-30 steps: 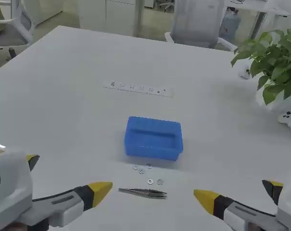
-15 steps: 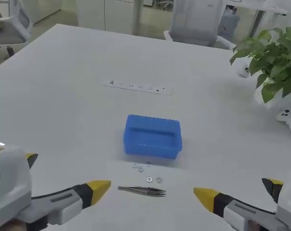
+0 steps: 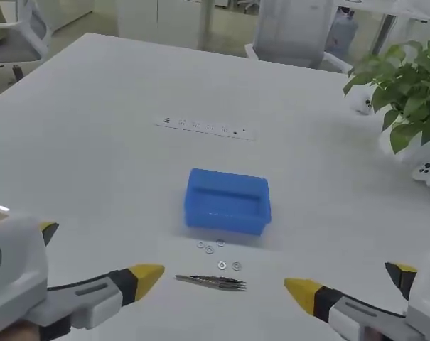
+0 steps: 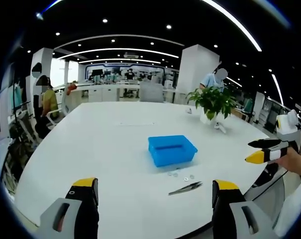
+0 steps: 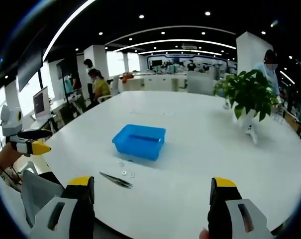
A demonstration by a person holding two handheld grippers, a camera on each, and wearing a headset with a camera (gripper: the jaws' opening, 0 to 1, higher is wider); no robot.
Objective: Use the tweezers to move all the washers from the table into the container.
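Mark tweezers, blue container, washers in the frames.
tweezers (image 3: 211,281), head view, middle of the shaft.
blue container (image 3: 226,219), head view, front wall.
washers (image 3: 222,266), head view, nearer pair's left washer.

Head view taken from above near table edge, faced forward and down; blue container (image 3: 227,201) framed centrally, fairly near. Left gripper view set low at near-left side, faced across table (image 4: 115,139); right gripper (image 4: 250,151) caught at right edge. Right gripper view set low at near-right side; left gripper (image 5: 48,140) caught at left edge. Blue container, tweezers (image 3: 211,281) and plant (image 3: 406,92) shared by all three views.
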